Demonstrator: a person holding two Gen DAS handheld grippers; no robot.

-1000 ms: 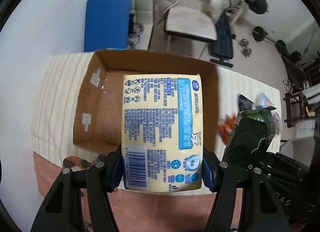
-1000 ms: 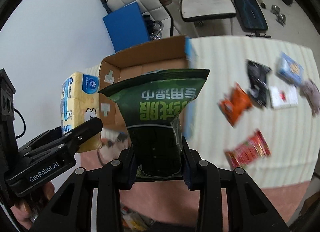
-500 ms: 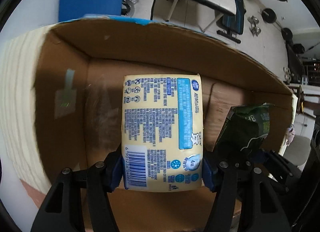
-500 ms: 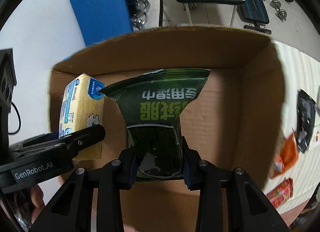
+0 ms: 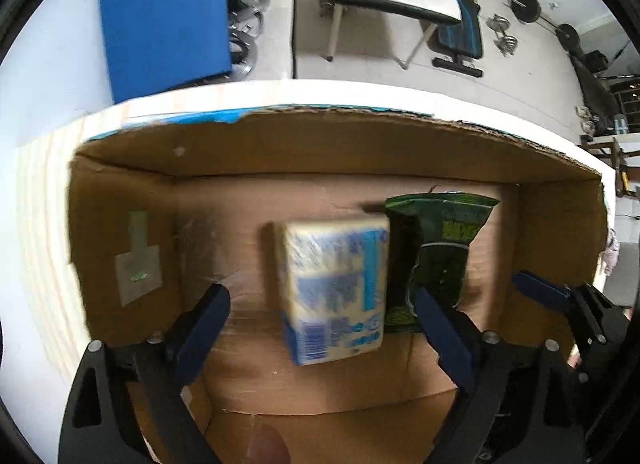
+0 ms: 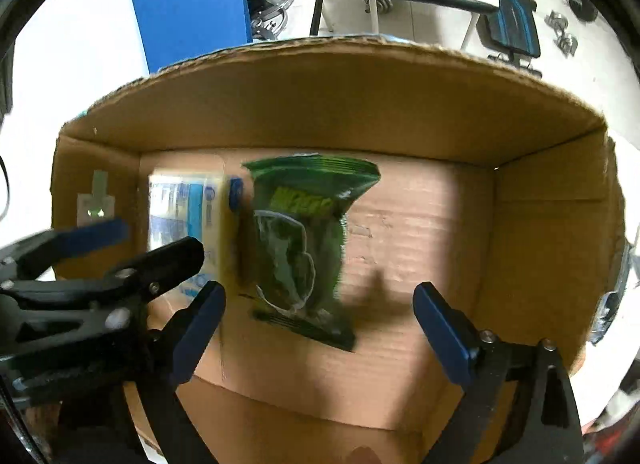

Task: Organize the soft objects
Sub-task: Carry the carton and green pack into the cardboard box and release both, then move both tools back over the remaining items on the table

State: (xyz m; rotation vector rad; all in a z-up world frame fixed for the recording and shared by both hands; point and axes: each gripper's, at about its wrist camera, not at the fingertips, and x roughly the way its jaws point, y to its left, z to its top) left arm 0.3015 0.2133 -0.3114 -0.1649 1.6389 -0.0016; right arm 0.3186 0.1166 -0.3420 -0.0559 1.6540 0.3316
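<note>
Now both grippers, left (image 5: 322,328) and right (image 6: 318,322), hang spread and empty above the box (image 5: 320,152), where pack (image 5: 336,292) and green bag (image 6: 304,248) sit touching; a careless lift-out could snag either.

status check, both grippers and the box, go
Left gripper open, right gripper open. Tissue pack and green bag side by side in cardboard box. Nothing blocking either.

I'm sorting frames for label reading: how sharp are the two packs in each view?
Left wrist view: tissue pack print smeared by blur, green bag lettering soft. Right wrist view: both blurred too, shadow darkening the cardboard box floor.
</note>
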